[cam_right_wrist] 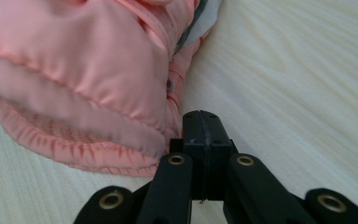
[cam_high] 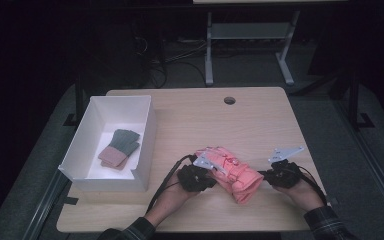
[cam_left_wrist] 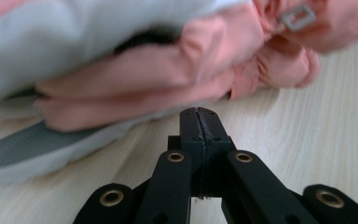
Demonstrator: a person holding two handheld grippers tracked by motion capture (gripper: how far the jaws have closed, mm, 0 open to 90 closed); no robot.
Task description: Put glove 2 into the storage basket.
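Note:
A salmon-pink padded glove lies on the wooden table, near its front edge, between my two grippers. My left gripper sits at the glove's left end with its jaws shut and nothing between them. In the left gripper view the shut tips point at the underside of the pink and pale grey fabric. My right gripper is at the glove's right end, also shut and empty. In the right gripper view its tips rest beside the glove's ribbed cuff.
A white open box stands at the table's left and holds a green and pink pair of gloves. A round cable hole sits near the far edge. Beyond the table stands a desk frame on dark floor.

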